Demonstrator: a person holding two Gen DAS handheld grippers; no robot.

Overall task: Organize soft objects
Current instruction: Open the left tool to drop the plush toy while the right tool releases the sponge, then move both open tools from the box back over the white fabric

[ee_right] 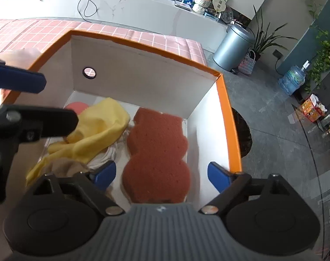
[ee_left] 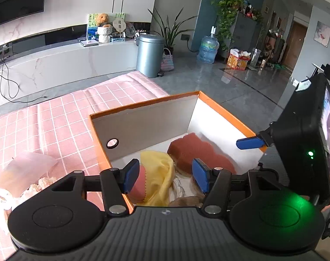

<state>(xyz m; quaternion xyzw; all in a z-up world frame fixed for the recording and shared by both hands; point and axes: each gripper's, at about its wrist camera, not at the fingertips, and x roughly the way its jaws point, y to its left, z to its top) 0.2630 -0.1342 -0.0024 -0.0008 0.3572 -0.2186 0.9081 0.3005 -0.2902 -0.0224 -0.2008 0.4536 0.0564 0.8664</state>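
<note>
- Orange-rimmed box [ee_right: 228,117] on the pink checked cloth [ee_left: 56,119] holds a bear-shaped red sponge [ee_right: 156,152] by its right wall, yellow cloth [ee_right: 99,130] at left
- Left gripper [ee_left: 165,175] jaws spread over the yellow cloth
- Right gripper [ee_right: 161,175] jaws spread, straddling the sponge

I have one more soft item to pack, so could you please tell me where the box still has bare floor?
Bare white floor shows along the far wall of the box, behind the sponge, and in the strip between the sponge and the right wall. The left half is crowded: the yellow cloth, a white cloth and a pink piece overlap there. Both tools, right and left, hang open above.
</note>
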